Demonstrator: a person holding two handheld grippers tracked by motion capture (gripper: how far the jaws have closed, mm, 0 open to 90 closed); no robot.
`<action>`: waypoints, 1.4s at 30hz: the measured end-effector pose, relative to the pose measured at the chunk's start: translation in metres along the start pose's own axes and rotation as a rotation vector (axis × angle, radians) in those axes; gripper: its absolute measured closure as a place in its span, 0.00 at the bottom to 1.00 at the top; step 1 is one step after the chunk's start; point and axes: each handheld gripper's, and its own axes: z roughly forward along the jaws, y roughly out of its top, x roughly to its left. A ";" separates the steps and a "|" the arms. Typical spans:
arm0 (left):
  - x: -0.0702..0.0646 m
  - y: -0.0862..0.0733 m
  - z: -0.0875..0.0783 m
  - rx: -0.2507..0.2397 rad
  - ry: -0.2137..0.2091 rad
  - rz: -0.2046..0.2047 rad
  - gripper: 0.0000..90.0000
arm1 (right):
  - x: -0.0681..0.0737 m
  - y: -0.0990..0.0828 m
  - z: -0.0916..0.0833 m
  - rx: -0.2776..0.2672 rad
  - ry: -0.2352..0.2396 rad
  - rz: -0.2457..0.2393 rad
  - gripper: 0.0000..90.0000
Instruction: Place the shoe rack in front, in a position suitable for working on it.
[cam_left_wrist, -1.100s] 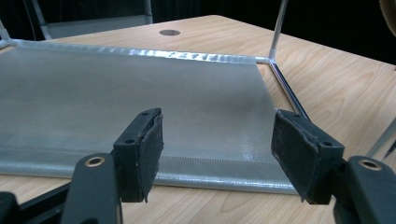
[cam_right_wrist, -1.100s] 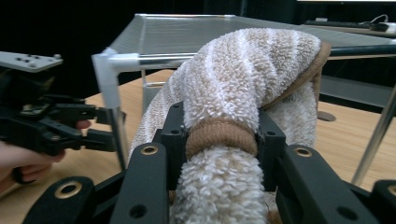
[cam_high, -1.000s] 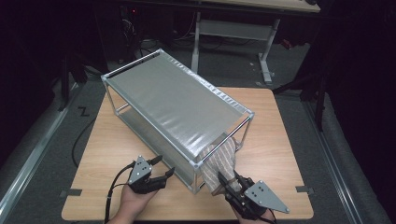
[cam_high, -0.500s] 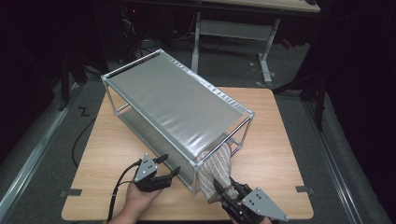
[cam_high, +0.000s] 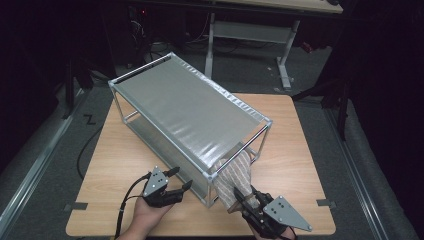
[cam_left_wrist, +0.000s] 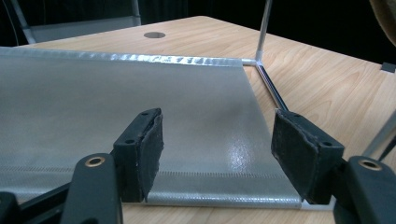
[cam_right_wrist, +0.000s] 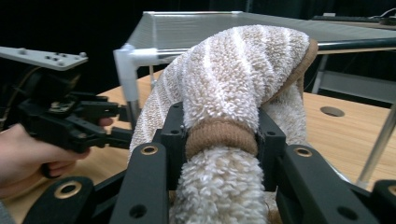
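The right gripper (cam_right_wrist: 219, 140) clamps a striped towel (cam_right_wrist: 243, 70) that hangs, apparently draped, over the rack's (cam_high: 200, 105) near top rail at its corner. The left gripper (cam_left_wrist: 217, 154) stands wide open, empty, facing the rack's lower shelf (cam_left_wrist: 116, 107).

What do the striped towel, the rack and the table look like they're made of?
Towel: terry cloth, probably cotton; fuzzy looped pile, cream with tan stripes and a tan hem.
Rack: silvery tubes, likely metal, with white corner joints, perhaps plastic; its shelves look like glossy grey sheet with stitched edges, maybe coated fabric.
Table: light wood grain, probably laminate, matte.
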 end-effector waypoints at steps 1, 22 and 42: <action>0.000 0.000 -0.001 0.001 0.002 -0.004 0.38 | -0.002 0.000 0.000 0.001 -0.004 0.002 0.72; 0.006 -0.006 -0.013 0.008 0.024 -0.024 0.38 | -0.059 -0.004 0.008 0.017 -0.150 0.060 0.72; 0.008 -0.014 -0.031 0.011 0.060 -0.039 0.38 | -0.109 -0.012 0.013 0.029 -0.277 0.133 0.73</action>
